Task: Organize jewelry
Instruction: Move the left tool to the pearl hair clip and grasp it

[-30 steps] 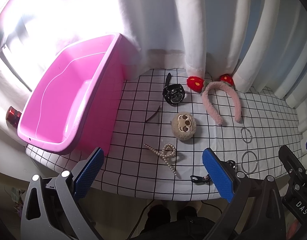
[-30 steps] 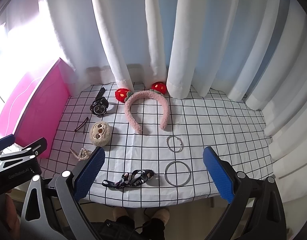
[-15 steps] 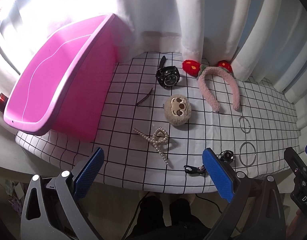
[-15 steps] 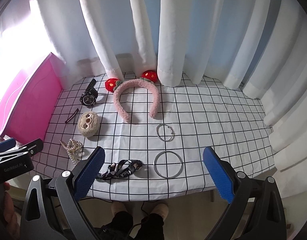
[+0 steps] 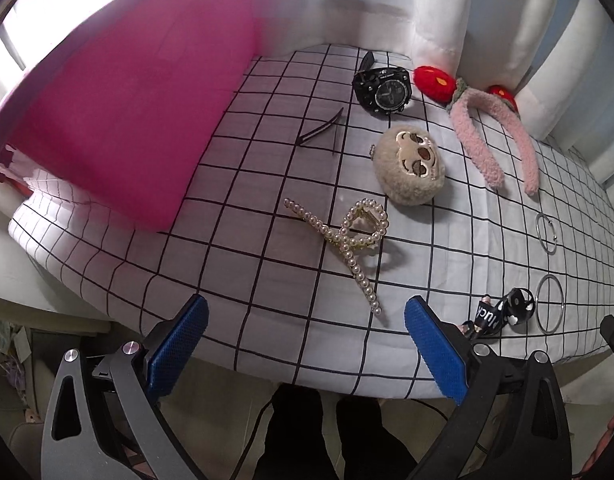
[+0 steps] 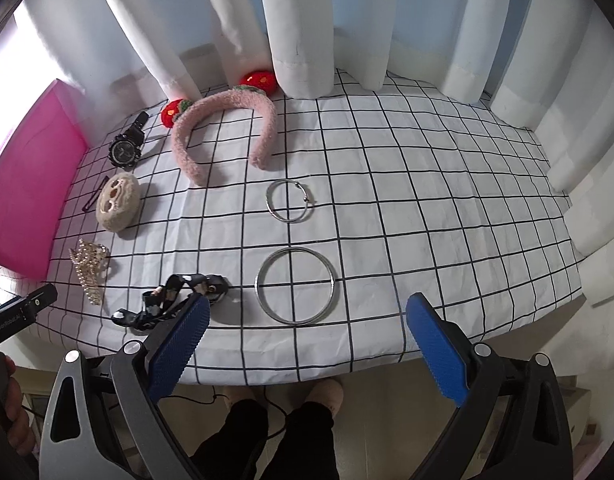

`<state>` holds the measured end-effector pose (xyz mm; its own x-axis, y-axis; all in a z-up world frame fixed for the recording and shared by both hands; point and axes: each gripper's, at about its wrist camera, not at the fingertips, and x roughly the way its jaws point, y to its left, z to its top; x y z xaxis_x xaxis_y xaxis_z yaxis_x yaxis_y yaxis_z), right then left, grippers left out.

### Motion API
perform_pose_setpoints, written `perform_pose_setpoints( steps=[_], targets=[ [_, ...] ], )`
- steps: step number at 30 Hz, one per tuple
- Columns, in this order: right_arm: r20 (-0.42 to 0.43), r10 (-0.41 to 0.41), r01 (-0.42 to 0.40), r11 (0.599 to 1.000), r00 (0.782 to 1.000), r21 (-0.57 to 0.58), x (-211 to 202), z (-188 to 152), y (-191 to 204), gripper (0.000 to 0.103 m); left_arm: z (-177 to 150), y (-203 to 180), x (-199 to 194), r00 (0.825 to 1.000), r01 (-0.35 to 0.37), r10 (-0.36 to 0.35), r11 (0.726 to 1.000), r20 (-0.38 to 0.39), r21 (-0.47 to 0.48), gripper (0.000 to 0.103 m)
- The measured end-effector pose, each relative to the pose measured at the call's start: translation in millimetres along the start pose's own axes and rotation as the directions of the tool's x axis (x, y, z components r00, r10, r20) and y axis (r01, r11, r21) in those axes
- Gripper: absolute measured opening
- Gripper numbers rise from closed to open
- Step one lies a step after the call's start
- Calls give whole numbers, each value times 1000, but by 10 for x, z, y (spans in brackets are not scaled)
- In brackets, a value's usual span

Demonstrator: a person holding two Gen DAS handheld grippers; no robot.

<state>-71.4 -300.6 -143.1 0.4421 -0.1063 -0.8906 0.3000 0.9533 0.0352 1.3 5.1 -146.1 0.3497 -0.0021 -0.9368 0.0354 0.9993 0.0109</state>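
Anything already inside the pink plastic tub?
Cannot tell. In both wrist views only the outer wall of the pink plastic tub shows; its inside is hidden. The black wristwatch and pearl hair claw lie on the checked cloth.

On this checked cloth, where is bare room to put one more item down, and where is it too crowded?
Free: the wide patch of checked cloth right of the two metal rings, up to the curtains. A smaller patch lies between the pink bin and the pearl clip. Crowded: the left half, around the watch, plush and headband.

Pink bin (image 5: 119, 120); black-gridded white cloth (image 6: 427, 200); black watch (image 5: 383, 90); blue-padded tongs (image 5: 305, 344).
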Motion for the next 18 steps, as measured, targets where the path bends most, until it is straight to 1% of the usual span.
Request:
perform_pose_setpoints(
  steps=[5, 8, 14, 18],
  targets=[
    [-14, -12, 12, 1000, 1000, -10, 320, -22, -72, 94, 19, -61, 285, 1000, 1, -1, 1000, -13, -11, 97],
    [-28, 15, -16, 999, 999, -31, 488, -18, -57, 94, 23, -95, 416, 1000, 0, -1, 1000, -22, -13, 97],
    [-67, 35, -42, 995, 997, -93, 739, -20, 18, 94, -3, -160, 582, 1000, -6, 6, 1000, -29, -4, 97],
    [-79, 29, -38, 993, 996, -112, 849, -20, 17, 94, -6, -199, 665, 999, -4, 4, 1000, -36, -3, 97]
  ],
)
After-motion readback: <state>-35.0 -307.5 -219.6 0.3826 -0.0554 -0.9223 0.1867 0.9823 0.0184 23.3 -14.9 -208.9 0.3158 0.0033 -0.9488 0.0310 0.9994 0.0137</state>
